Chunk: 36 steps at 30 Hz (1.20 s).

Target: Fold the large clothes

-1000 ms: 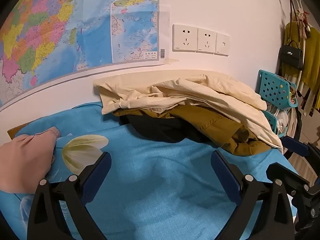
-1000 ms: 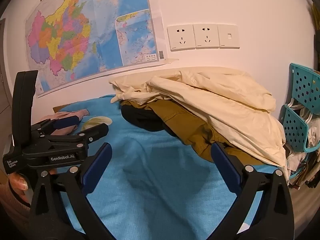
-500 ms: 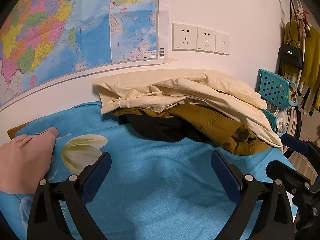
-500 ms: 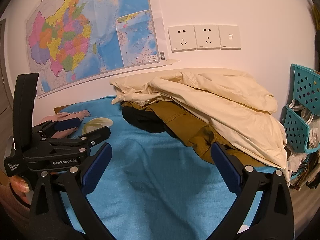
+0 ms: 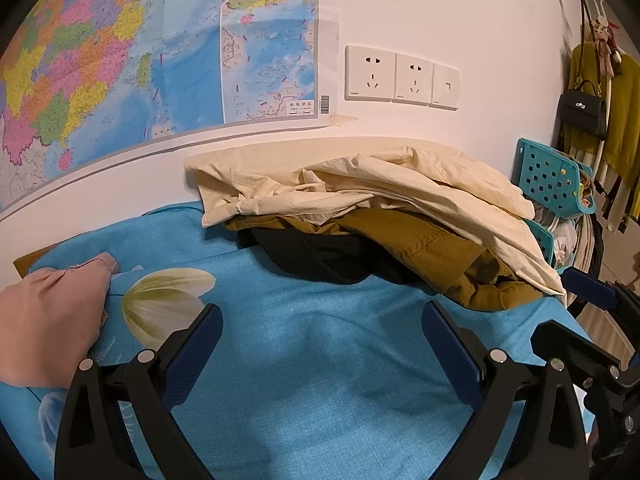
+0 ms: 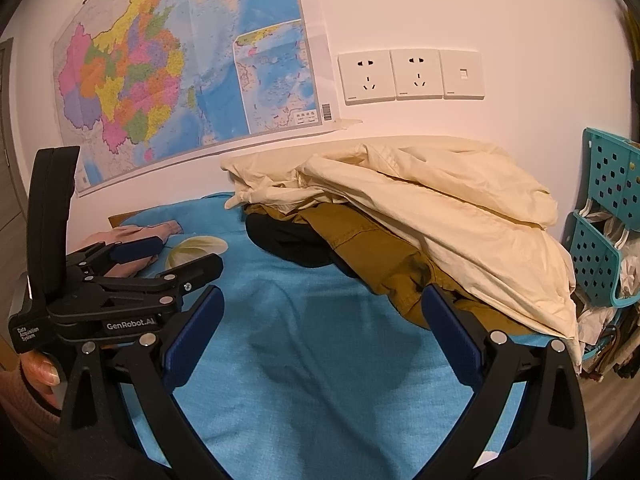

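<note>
While I hold both tools low over the bed, my left gripper has its blue fingers spread wide with nothing between them. My right gripper is spread wide too, and it holds nothing. They sit side by side, close together, with the left one showing at the left edge of the right camera's view. Under them is only the blue bed sheet, with a pale flower printed on it.

A bit further back is the pile of clothes, pushed up near the wall. A big cream piece lies on top, all crumpled. Under it peeks a mustard-brown piece, and a black piece sits at the bottom. None of them looks folded, so I think nearly all the work is left. A pink cloth lies off to the left on the sheet; I cannot tell if it is folded.

On the right, past the end of the bed, stand blue baskets with holes in them. They hold some pale stuff and hangers, but I cannot tell more than that.
</note>
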Each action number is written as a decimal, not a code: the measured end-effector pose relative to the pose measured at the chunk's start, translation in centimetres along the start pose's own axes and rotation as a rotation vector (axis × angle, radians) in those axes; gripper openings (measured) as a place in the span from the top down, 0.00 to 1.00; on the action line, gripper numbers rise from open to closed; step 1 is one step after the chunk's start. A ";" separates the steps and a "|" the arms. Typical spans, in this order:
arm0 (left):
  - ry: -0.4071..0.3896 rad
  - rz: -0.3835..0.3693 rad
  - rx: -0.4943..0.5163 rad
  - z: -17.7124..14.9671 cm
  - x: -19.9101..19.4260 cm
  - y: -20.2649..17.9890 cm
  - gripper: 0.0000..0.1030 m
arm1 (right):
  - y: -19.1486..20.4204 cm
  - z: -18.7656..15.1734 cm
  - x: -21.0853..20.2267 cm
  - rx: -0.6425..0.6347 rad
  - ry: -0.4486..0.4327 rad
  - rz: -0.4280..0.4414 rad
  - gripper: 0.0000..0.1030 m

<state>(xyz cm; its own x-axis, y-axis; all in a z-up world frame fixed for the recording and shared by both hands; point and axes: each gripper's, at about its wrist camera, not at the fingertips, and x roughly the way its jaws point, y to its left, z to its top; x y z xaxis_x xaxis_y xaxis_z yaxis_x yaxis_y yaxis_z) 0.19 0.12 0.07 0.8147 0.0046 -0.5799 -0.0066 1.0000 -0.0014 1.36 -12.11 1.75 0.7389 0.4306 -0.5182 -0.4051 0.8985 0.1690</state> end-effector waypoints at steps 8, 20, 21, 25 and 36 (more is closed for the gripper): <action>0.000 0.000 0.001 0.0 0.1 0.0 0.07 | 0.0 -0.1 -0.1 -0.002 -0.003 0.003 0.06; 0.011 0.000 -0.002 0.2 0.3 0.2 0.07 | 0.1 0.2 0.0 -0.004 -0.004 0.004 0.06; 0.011 0.000 -0.005 0.2 0.4 0.3 0.07 | 0.1 0.2 0.0 -0.005 -0.004 0.004 0.06; 0.011 0.002 -0.004 0.3 0.5 0.3 0.07 | 0.1 0.4 0.1 -0.012 -0.003 0.005 0.06; 0.021 0.001 -0.008 0.5 1.0 0.3 0.07 | 0.0 0.8 0.5 -0.017 0.000 0.005 0.06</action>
<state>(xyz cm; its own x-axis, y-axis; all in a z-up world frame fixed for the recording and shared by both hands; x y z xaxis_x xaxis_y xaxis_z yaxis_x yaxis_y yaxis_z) 1.30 0.44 -0.10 0.8022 0.0053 -0.5971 -0.0122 0.9999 -0.0075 2.12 -11.82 2.12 0.7370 0.4354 -0.5170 -0.4182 0.8946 0.1574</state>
